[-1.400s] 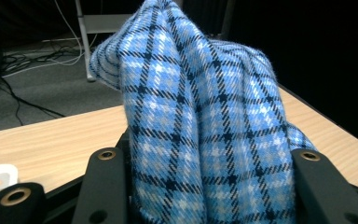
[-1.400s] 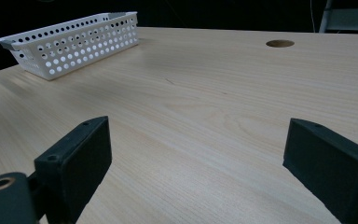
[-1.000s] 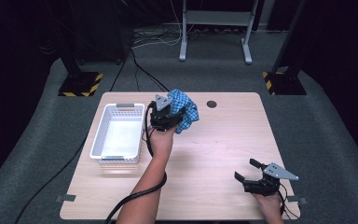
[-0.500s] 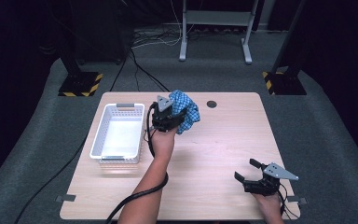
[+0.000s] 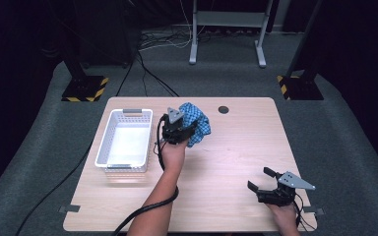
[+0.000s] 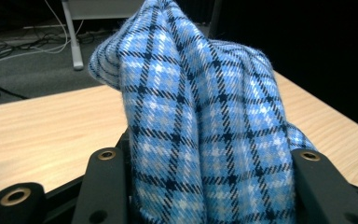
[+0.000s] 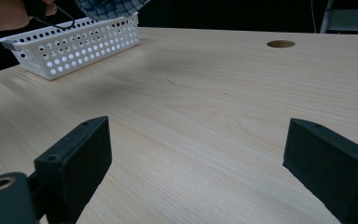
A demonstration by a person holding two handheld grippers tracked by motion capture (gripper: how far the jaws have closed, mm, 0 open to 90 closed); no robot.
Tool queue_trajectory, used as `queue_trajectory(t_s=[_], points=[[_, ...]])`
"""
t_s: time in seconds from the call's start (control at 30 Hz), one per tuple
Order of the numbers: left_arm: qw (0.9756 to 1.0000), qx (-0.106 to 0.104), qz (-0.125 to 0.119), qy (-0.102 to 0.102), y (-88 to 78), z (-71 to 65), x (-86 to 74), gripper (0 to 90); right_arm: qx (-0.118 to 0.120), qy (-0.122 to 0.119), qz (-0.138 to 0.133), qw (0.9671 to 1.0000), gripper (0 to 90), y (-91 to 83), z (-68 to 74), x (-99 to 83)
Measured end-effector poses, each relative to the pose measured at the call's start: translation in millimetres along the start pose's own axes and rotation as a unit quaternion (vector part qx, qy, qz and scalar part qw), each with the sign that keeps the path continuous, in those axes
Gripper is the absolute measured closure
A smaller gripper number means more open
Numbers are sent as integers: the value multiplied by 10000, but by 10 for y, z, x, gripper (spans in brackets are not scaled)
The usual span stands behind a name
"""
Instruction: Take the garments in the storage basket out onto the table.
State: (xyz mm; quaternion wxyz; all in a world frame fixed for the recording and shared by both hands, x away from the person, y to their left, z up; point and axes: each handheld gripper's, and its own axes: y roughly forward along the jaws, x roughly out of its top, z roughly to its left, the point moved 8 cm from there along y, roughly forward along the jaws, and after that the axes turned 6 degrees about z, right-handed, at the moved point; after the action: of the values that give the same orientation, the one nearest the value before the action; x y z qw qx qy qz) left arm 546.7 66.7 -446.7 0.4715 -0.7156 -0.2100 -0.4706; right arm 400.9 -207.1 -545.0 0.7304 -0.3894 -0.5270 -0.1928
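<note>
Wide bare tabletop (image 5: 226,162) between the two hands — easy passage there. On the left the white basket (image 5: 125,140) blocks the way, its inside open from above. The bunched blue cloth (image 5: 197,123) sits just right of it — only a narrow gap between.

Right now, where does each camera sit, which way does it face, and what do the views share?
High view: above the person's side, looking forward and down on the table; both forearms, left tool, right tool.
Left gripper view: on the left tool, looking along its jaws, clamped on the blue checked cloth.
Right gripper view: on the right tool, low over the table, jaws apart, facing the white basket.
Shared: high and right views show the basket and table hole.
</note>
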Motion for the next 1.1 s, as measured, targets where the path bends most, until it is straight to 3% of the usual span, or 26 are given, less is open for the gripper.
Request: queue_trajectory(t_s=[1.1], points=[[9992,-21,407,-5,281,-13,-436,512,13,16,0,10000,68,0,-1,0]])
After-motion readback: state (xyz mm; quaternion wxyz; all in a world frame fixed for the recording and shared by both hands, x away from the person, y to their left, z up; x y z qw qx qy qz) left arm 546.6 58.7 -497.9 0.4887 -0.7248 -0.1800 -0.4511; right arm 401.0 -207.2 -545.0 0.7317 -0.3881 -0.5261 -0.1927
